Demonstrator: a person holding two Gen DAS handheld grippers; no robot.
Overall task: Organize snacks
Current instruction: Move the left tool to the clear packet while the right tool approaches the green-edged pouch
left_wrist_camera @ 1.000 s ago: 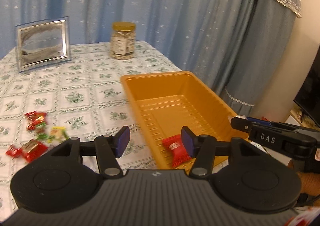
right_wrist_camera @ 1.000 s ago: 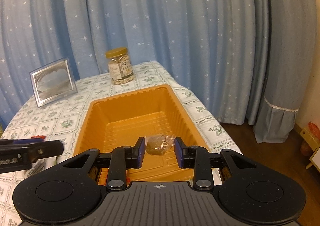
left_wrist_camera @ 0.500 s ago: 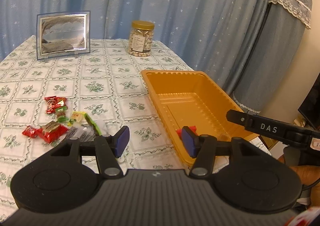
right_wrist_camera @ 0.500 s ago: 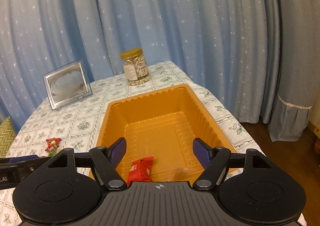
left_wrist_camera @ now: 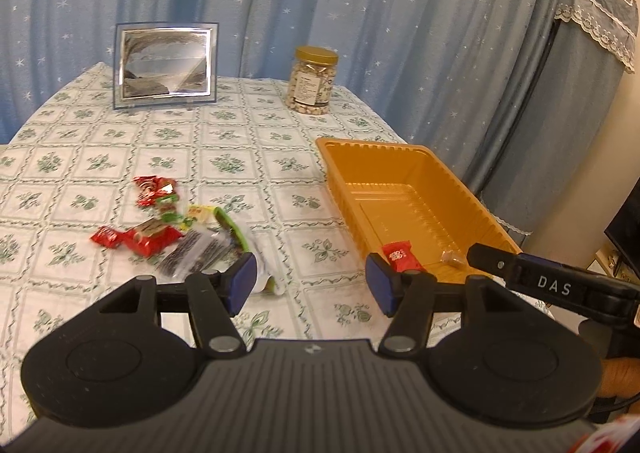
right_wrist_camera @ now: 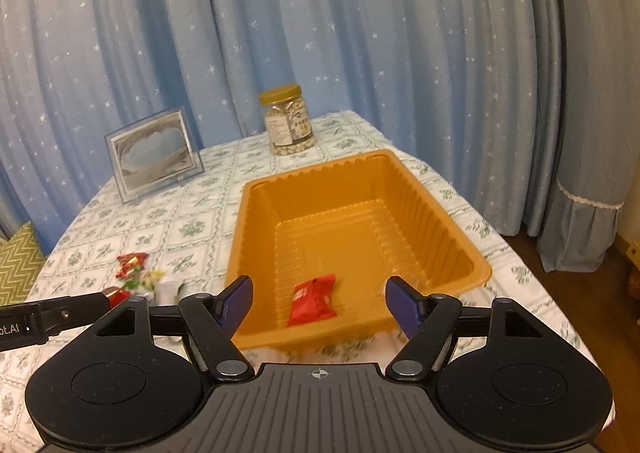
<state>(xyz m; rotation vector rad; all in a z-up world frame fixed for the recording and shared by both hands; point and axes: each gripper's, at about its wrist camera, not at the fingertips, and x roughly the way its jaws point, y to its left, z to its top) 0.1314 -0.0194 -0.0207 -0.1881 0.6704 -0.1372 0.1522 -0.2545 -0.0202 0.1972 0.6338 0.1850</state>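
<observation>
Right claw [right_wrist_camera: 320, 303] withdrawn, wide open, seemingly empty

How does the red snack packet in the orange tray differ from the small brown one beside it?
The red packet is larger and opaque; the brown packet is smaller with a clear wrapper. Red lies toward the orange tray's left wall, brown further right. Both rest on the tray floor at its near end.

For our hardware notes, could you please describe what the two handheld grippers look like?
Both are matte black: ribbed body, two round discs, angled arms ending in blue finger pads. The left gripper matches the right gripper, whose side reads "DAS" in white.
</observation>
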